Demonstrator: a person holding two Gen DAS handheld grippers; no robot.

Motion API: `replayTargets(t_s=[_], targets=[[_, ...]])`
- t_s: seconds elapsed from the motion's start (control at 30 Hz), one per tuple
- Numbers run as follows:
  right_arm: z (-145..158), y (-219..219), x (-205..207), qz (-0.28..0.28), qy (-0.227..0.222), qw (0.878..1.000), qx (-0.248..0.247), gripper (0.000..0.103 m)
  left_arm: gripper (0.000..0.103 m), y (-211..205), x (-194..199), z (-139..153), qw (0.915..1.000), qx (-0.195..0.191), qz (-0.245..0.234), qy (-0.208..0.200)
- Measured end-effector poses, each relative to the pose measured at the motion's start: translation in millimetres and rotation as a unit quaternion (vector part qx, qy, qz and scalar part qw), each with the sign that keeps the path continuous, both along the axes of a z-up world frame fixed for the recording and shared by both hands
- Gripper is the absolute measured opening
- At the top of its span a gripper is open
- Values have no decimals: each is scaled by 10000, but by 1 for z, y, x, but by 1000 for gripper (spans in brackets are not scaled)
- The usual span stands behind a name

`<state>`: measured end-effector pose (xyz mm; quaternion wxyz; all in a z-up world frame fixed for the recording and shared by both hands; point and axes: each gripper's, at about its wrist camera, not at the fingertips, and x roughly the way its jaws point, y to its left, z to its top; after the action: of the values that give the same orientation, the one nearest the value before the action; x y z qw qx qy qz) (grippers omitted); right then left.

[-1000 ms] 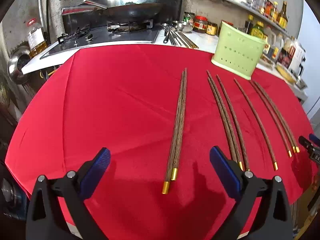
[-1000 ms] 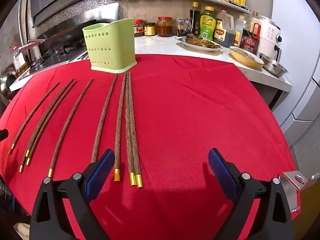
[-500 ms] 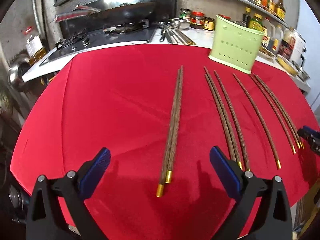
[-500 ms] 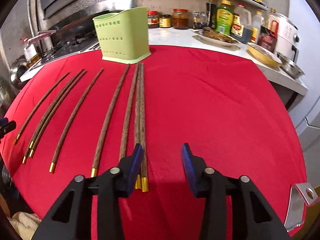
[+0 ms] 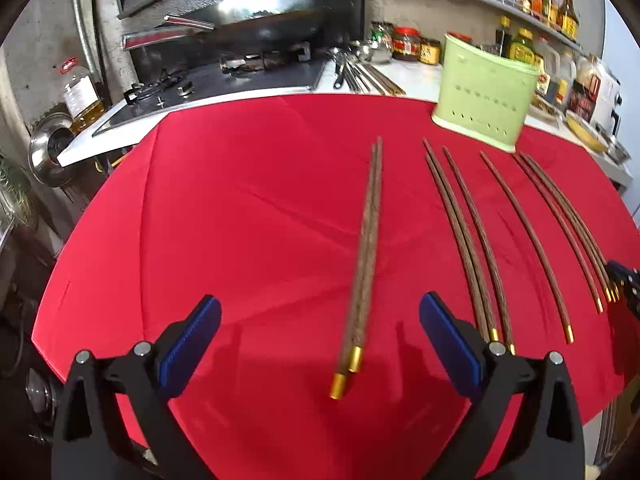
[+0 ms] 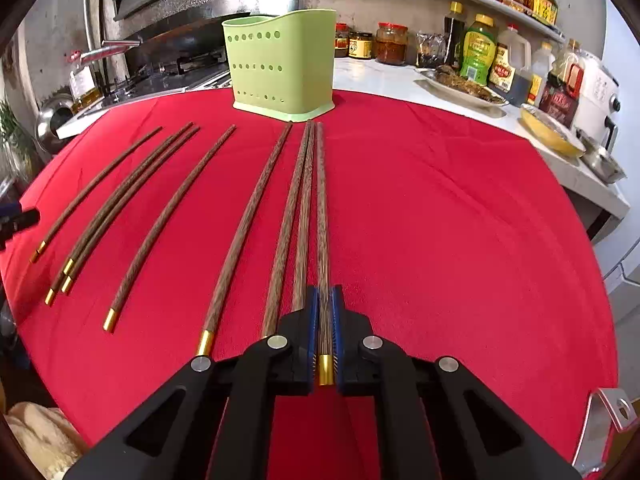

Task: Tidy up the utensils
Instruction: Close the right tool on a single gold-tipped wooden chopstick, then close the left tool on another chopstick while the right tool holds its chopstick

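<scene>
Wooden chopsticks with brass-coloured end caps lie roughly parallel on a smooth red cloth (image 6: 440, 220). A perforated pale-green plastic holder (image 6: 282, 64) stands upright at their far ends. The right gripper (image 6: 325, 300) has just been closing: a second ago its ribbed blue pads stood wide apart; now they pinch the rightmost chopstick (image 6: 322, 208) near its cap. The left gripper (image 5: 320, 328) stays spread, its pads touching nothing, with a pair of chopsticks (image 5: 366, 252) lying between its fingers.
</scene>
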<state>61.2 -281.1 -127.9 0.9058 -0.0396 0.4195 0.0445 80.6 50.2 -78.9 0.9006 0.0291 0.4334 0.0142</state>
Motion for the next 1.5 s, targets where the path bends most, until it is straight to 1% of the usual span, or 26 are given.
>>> replayTargets(t_s=[0.07, 0.1, 0.13, 0.17, 0.2, 0.23, 0.3, 0.37, 0.43, 0.63, 0.87, 0.97, 1.03, 1.1, 1.17, 1.3, 1.37, 1.47, 1.5], targets=[[0, -5, -1, -96, 24, 9999, 123, 7, 95, 6, 3, -1, 9999, -82, 53, 38], [0, -7, -2, -133, 41, 9998, 159, 7, 86, 8, 4, -2, 9999, -119, 81, 35], [0, -7, -3, -163, 46, 9997, 171, 7, 83, 11, 6, -3, 9998, -185, 74, 62], [0, -9, -4, -210, 52, 9996, 200, 7, 77, 14, 9, -4, 9995, -302, 42, 112], [0, -9, -5, -228, 53, 9995, 203, 7, 68, 16, 11, -5, 9990, -425, 1, 145], [0, -9, -5, -246, 56, 9995, 202, 7, 64, 18, 13, -7, 9986, -501, -18, 186], [0, -10, -6, -291, 65, 9993, 237, 8, 46, 21, 15, -12, 9981, -553, -85, 252], [0, -12, -6, -370, 83, 9987, 331, 8, 41, 21, 15, -17, 9976, -590, -202, 314], [0, -13, -6, -421, 78, 9983, 386, 8, 41, 19, 14, -20, 9975, -532, -292, 352], [0, -7, -7, -480, 81, 9985, 250, 8, 41, 12, 8, -24, 9971, -370, -576, 336], [0, -8, -7, -517, 96, 9981, 308, 10, 40, 10, 14, -24, 9978, -161, -577, 284], [0, -8, -7, -513, 97, 9982, 300, 10, 38, 11, 14, -28, 9966, -196, -697, 394], [0, -8, -8, -502, 98, 9982, 301, 10, 37, 6, 8, -28, 9964, 37, -753, 379], [0, -8, -9, -505, 103, 9982, 304, 10, 37, 4, 0, -27, 9956, 28, -835, 424], [0, -9, -9, -523, 105, 9981, 306, 10, 37, 4, -7, -27, 9957, 93, -818, 427], [0, -11, -19, -474, 62, 9983, 346, 10, 25, 4, -21, -26, 9958, 99, -792, 453], [-1, -12, -25, -422, 19, 9985, 335, 10, 21, -2, -30, -27, 9953, 235, -849, 404], [-3, -13, -33, -370, -121, 9987, 340, 10, 19, -12, -34, -29, 9942, 532, -899, 250], [-4, -13, -35, -366, -171, 9987, 326, 10, 19, -12, -32, -29, 9943, 524, -898, 226]])
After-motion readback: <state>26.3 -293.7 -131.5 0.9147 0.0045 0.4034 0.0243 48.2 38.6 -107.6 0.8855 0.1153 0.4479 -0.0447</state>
